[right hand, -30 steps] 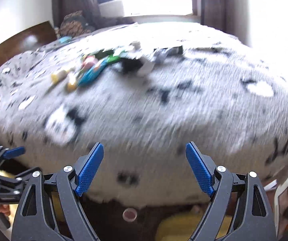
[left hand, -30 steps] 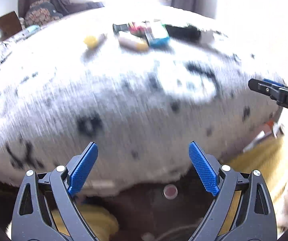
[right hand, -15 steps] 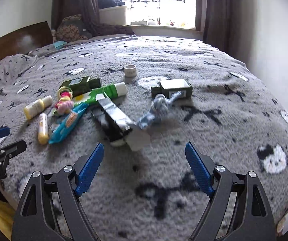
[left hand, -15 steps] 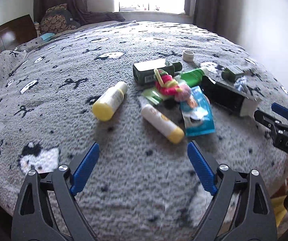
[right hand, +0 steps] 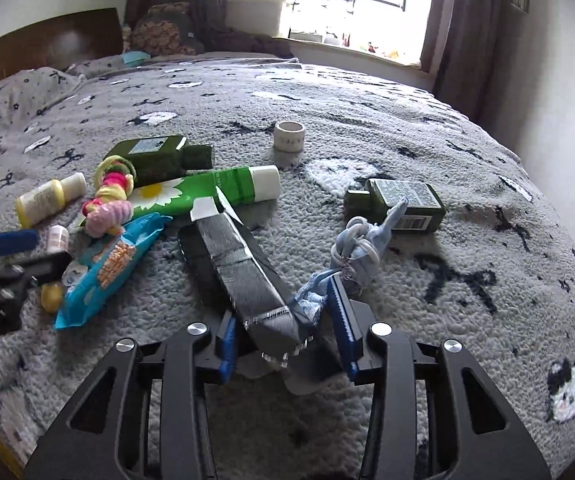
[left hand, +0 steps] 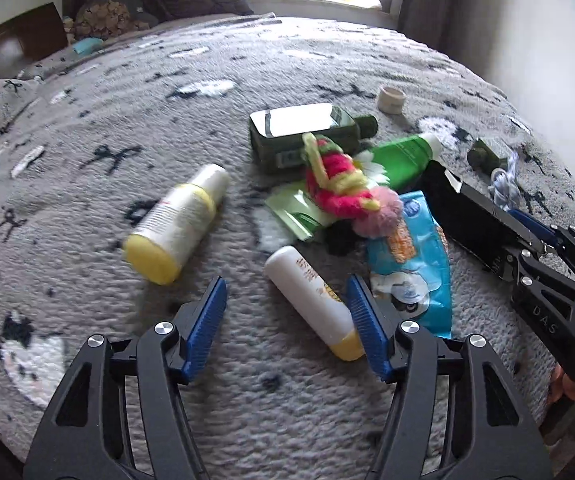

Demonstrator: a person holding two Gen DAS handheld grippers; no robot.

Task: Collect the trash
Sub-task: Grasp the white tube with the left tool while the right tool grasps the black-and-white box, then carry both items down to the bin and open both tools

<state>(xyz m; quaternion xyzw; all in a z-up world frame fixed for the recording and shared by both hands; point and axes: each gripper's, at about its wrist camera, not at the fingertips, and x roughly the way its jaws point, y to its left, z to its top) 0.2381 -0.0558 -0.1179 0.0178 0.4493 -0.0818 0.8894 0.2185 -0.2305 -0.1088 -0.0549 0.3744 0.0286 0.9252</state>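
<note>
Our left gripper [left hand: 287,320] has just been closing, jaws apart astride the white tube [left hand: 311,304], which lies slantwise between them. Our right gripper [right hand: 283,328], also closing, straddles the black carton [right hand: 243,272] end, not visibly clamped.

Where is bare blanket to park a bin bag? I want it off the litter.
Free: the blanket right of the tape roll and small green bottle, and the stretch left of the yellow-capped bottle. Crowded: the middle, where green tube, snack bag and black box overlap.
</note>
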